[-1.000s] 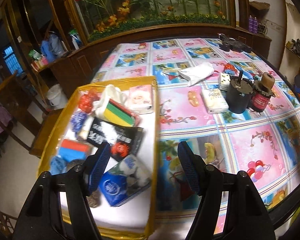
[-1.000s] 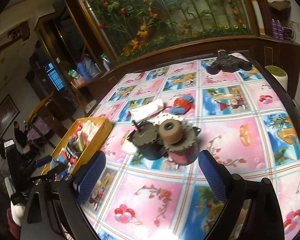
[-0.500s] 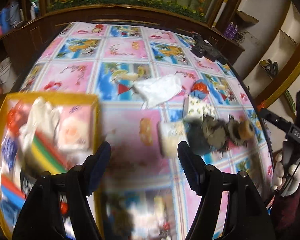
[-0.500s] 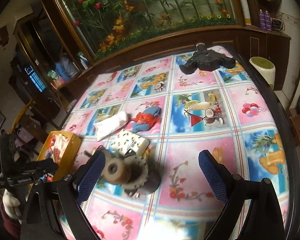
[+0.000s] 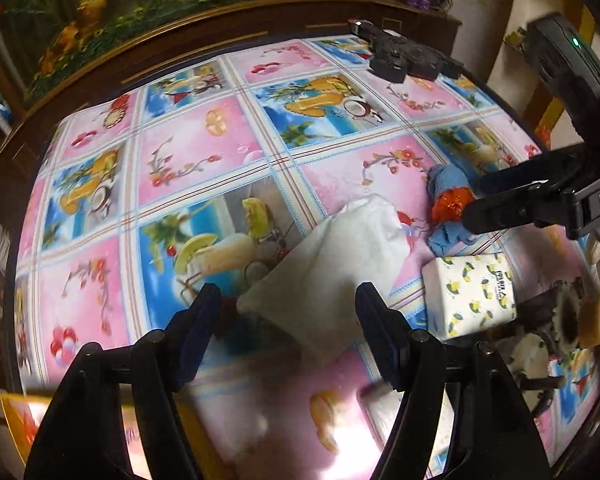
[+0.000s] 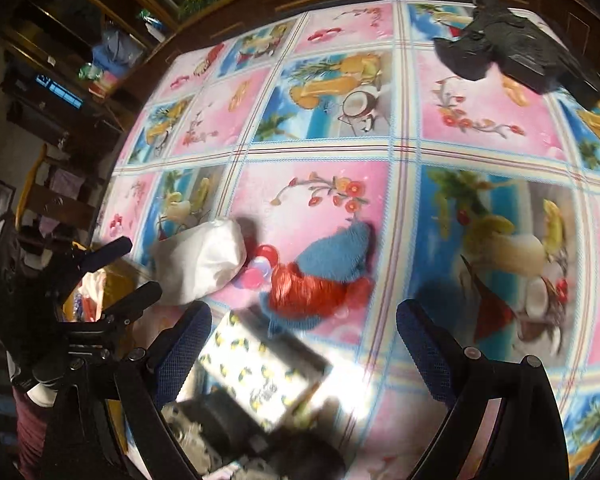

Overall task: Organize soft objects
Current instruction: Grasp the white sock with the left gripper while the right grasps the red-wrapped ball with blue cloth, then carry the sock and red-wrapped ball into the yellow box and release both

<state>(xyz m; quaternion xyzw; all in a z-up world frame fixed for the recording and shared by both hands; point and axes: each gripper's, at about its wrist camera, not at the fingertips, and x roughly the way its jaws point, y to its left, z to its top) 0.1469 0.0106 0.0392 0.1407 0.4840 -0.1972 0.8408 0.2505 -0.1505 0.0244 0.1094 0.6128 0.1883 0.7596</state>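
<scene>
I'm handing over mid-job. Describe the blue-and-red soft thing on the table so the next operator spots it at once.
Start from the picture-tiled tablecloth, at the pink flower tile near its middle. Along that tile's near edge lie a white cloth bundle and a lemon-print tissue pack; the blue and red soft item sits beside both. It alone is fuzzy blue with a shiny red-orange patch.

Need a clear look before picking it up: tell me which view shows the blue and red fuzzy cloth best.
The right wrist view: the blue and red fuzzy cloth lies whole near centre. In the left wrist view it is small, partly hidden behind the right gripper's finger.
</scene>
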